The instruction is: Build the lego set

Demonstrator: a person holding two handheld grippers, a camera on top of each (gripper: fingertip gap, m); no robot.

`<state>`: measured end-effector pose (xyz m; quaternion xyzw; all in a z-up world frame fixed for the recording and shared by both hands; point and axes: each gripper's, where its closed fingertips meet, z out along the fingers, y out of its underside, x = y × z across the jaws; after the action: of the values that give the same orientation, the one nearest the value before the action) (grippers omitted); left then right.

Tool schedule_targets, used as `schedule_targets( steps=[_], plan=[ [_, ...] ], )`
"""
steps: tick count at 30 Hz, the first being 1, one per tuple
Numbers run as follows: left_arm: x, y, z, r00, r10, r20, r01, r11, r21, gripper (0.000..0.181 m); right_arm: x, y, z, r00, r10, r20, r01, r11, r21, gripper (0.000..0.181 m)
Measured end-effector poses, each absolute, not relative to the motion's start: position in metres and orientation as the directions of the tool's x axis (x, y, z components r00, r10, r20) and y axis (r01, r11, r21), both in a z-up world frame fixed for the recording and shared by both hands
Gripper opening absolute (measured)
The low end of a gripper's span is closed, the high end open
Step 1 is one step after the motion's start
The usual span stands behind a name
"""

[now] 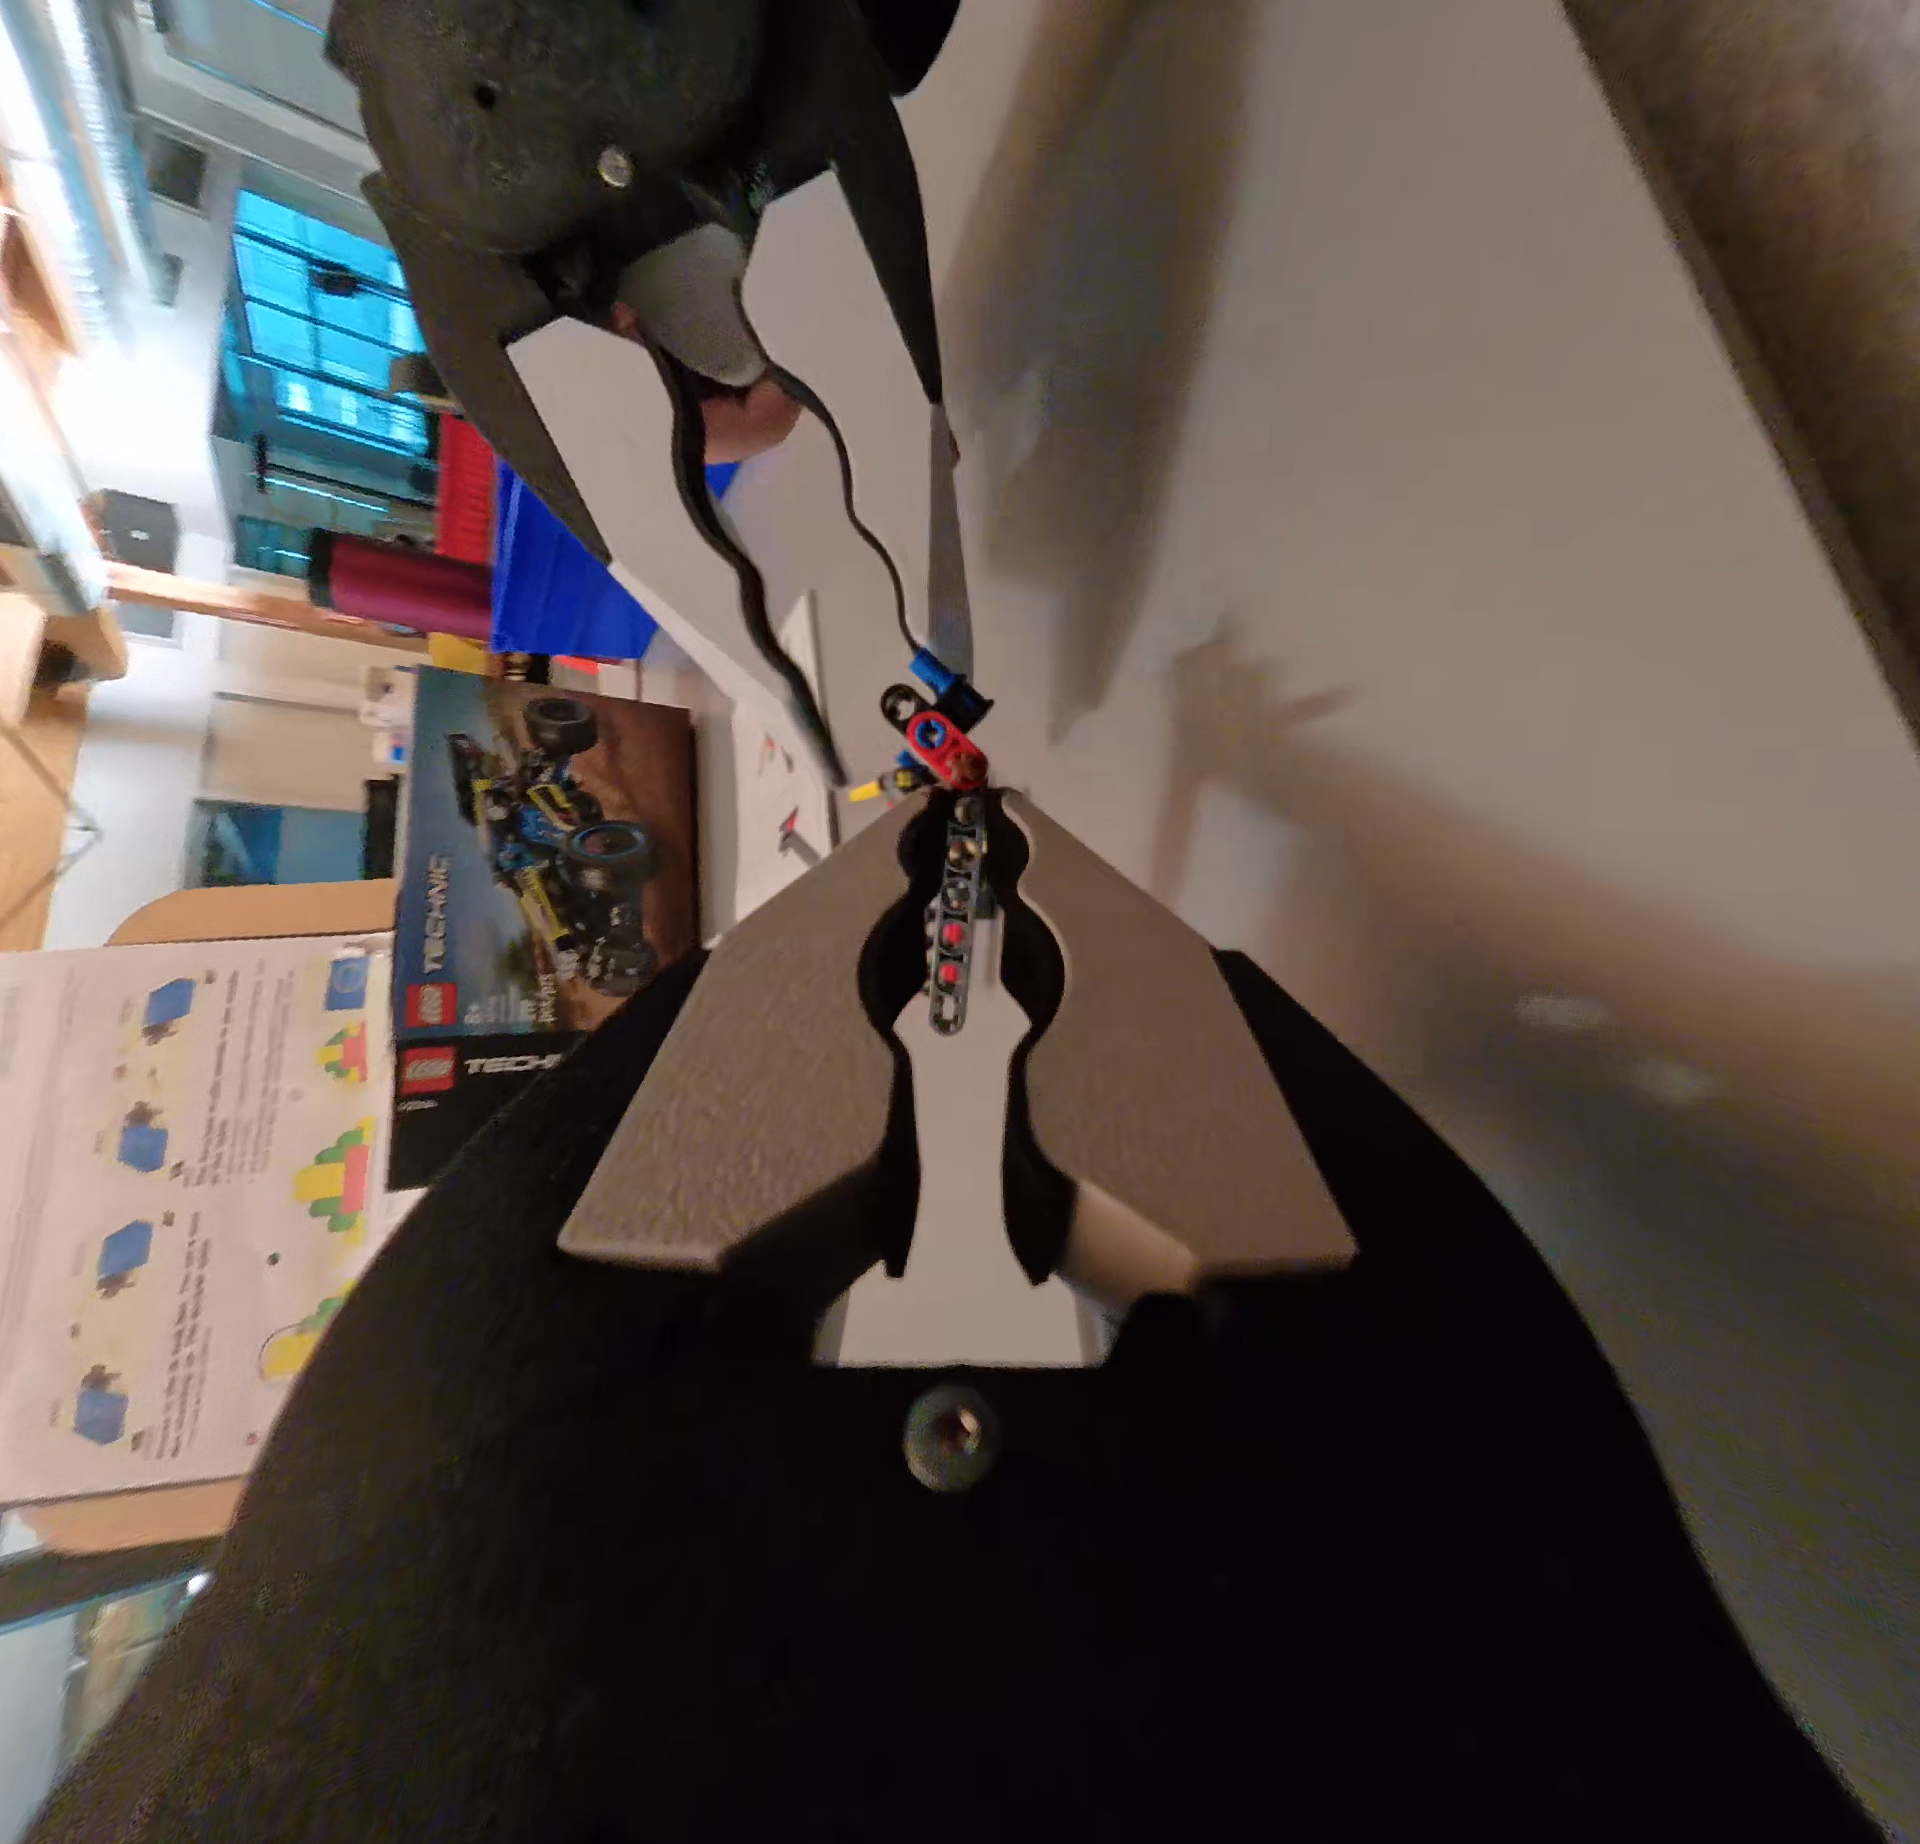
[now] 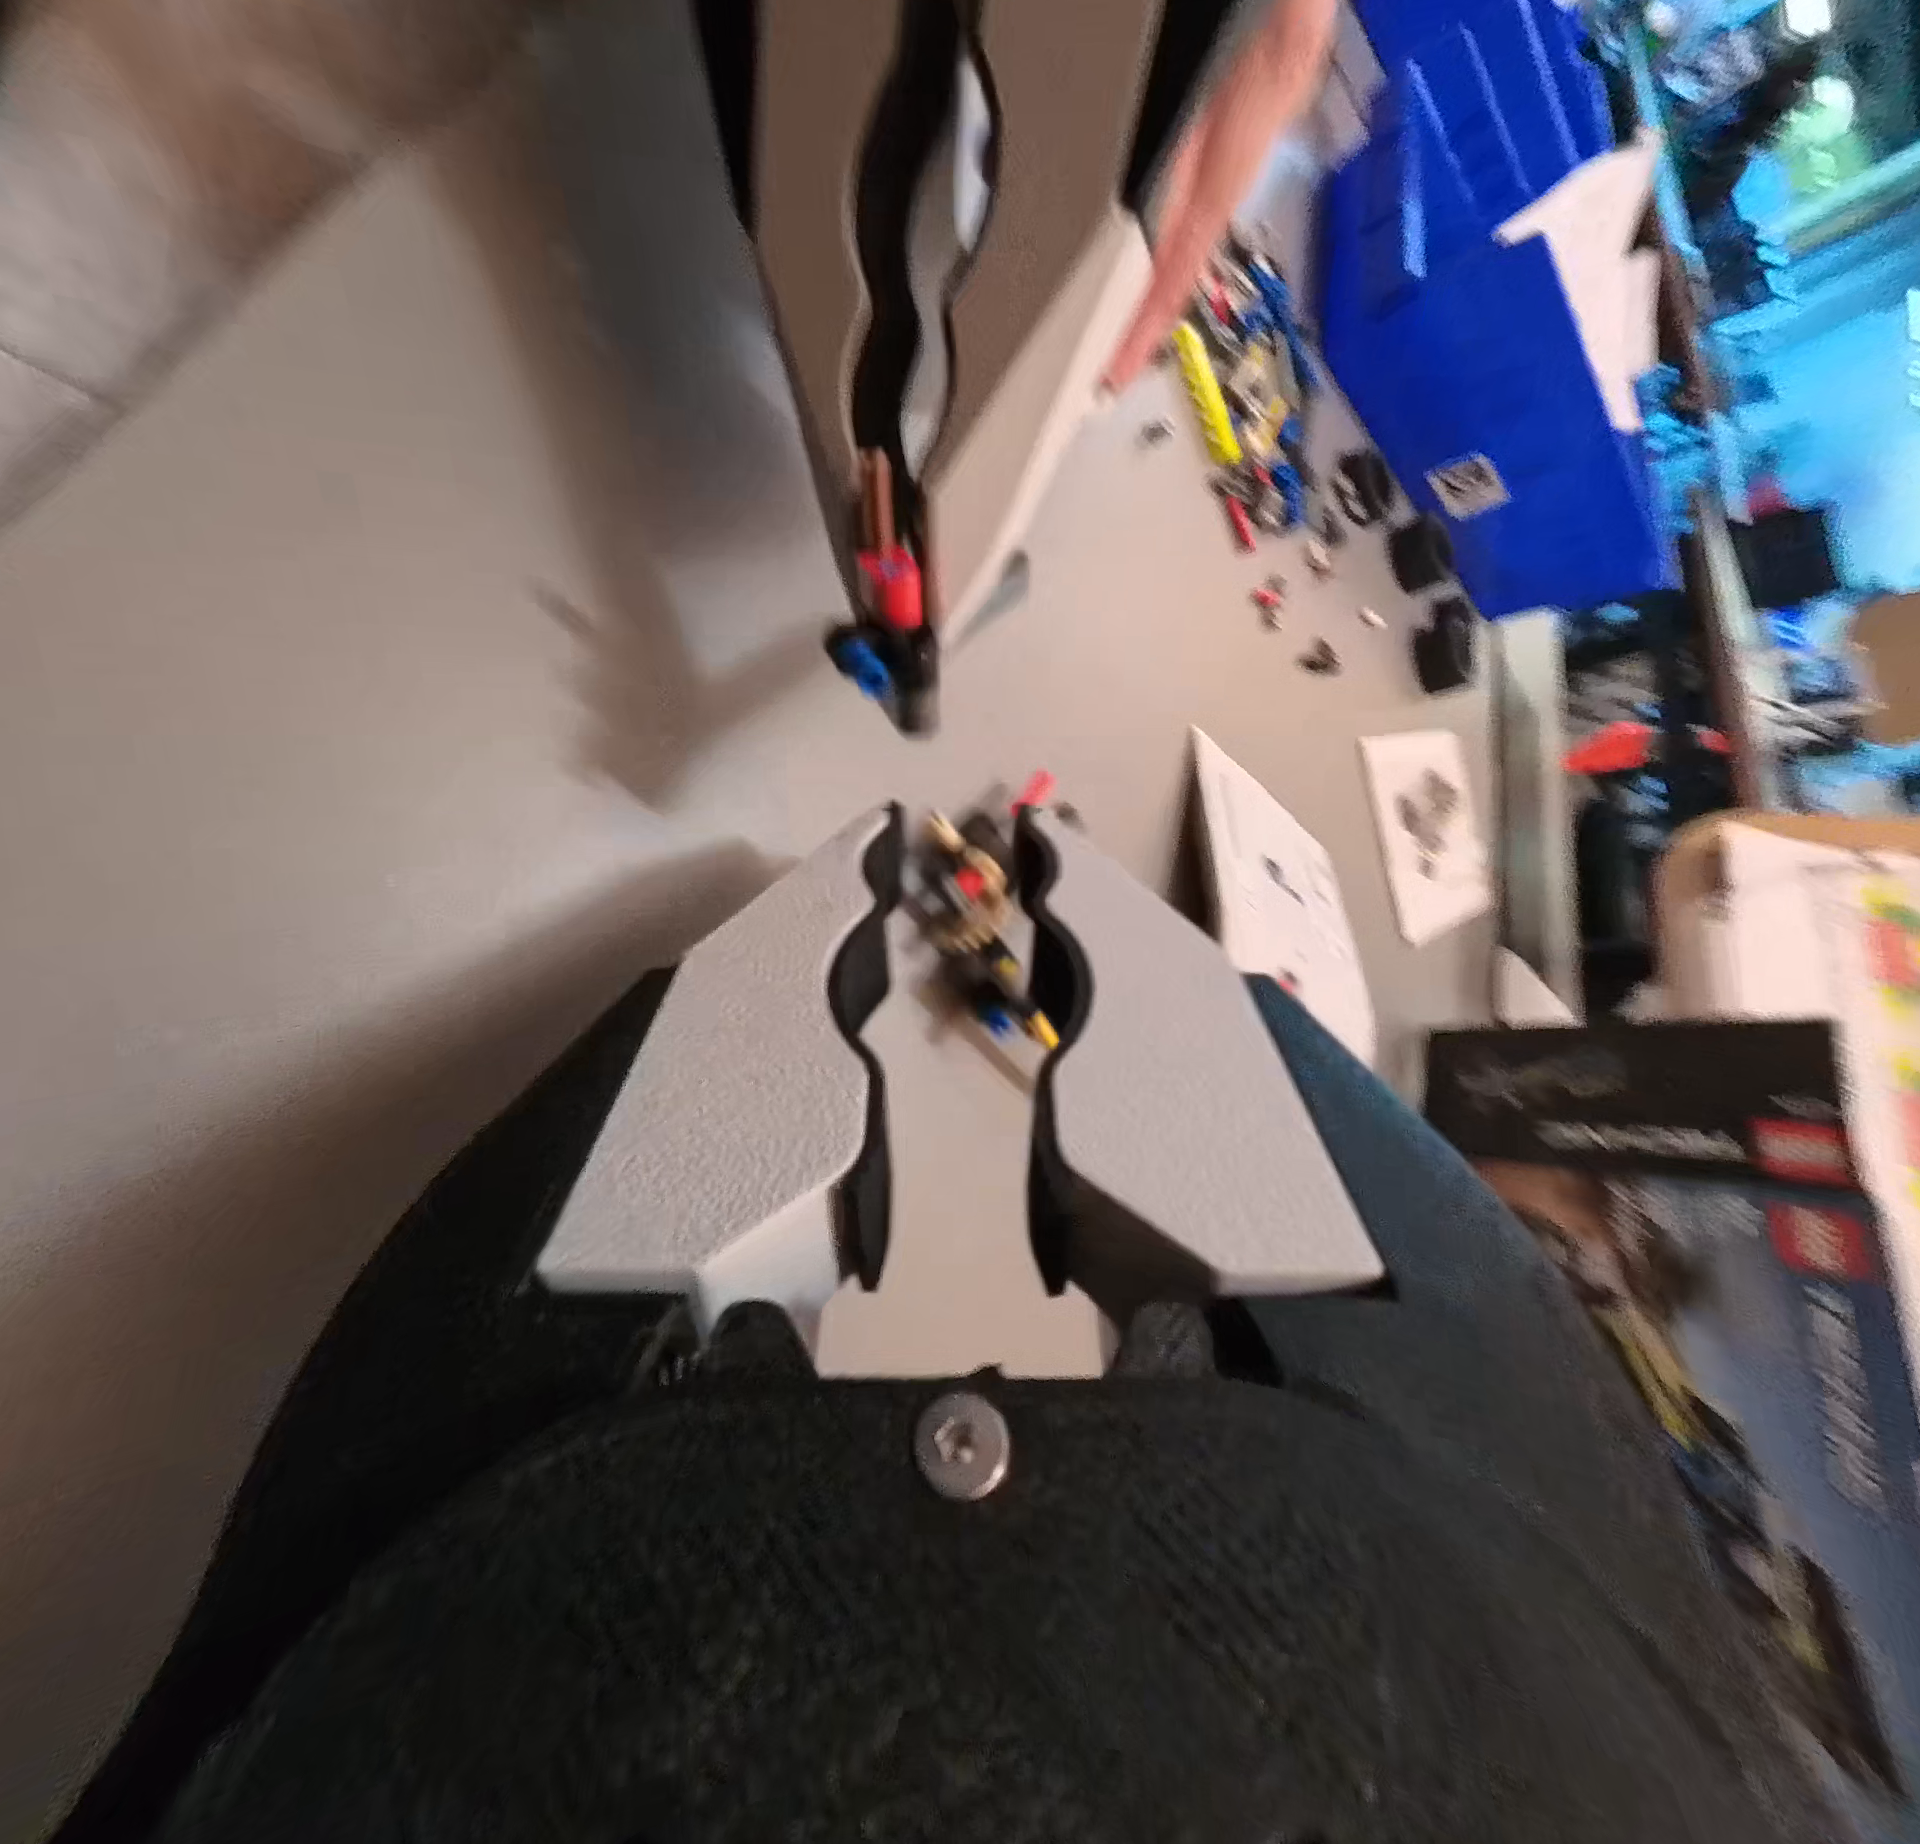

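Left gripper (image 1: 961, 792) jaws clamped on red-blue subassembly (image 1: 940, 734); loose parts (image 2: 1262, 423) only in right view, right gripper (image 2: 956, 828) jaws parted around beam assembly (image 2: 971, 911).

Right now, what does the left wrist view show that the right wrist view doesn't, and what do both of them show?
Only the left wrist view shows the dark red cylindrical bottle, the printed sheet of coloured brick diagrams, and the grey holed beam held in the left gripper.

Only the right wrist view shows the loose pile of small parts, the yellow beam in it, and a person's hand above it.

Both show the set's box, the white table, and the two grippers tip to tip.
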<state>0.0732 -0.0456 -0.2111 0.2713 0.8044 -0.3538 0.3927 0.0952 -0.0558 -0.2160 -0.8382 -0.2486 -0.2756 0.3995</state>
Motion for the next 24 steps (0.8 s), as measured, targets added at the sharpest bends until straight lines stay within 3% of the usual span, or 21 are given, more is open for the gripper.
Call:
schedule_targets(
  steps=[1, 5, 10, 16, 19, 24],
  plan=[
    [0.075, -0.045, -0.210, -0.521, 0.147, -0.841, 0.724, 0.598, -0.344, 0.005, 0.106, -0.061, -0.215, 0.690, 0.176, 0.702, 0.646, -0.587, -0.487, 0.031],
    [0.082, -0.043, -0.221, -0.424, 0.167, -0.890, 0.752, 0.612, -0.243, 0.004, 0.125, -0.069, -0.224, 0.602, 0.225, 0.766, 0.680, -0.647, -0.345, 0.045],
    [0.091, -0.046, -0.228, -0.387, 0.176, -0.905, 0.752, 0.628, -0.199, 0.005, 0.130, -0.057, -0.238, 0.480, 0.345, 0.806, 0.745, -0.646, -0.167, 0.039],
    [0.098, -0.045, -0.231, -0.401, 0.147, -0.904, 0.750, 0.618, -0.233, 0.005, 0.124, -0.049, -0.242, 0.438, 0.312, 0.843, 0.786, -0.588, -0.191, 0.025],
    [0.098, -0.046, -0.235, -0.400, 0.155, -0.903, 0.759, 0.608, -0.232, 0.005, 0.131, -0.050, -0.248, 0.384, 0.325, 0.864, 0.792, -0.597, -0.128, 0.012],
    [0.103, -0.046, -0.237, -0.355, 0.155, -0.922, 0.760, 0.623, -0.188, 0.005, 0.132, -0.046, -0.246, 0.361, 0.288, 0.887, 0.804, -0.578, -0.139, 0.010]
  ],
)
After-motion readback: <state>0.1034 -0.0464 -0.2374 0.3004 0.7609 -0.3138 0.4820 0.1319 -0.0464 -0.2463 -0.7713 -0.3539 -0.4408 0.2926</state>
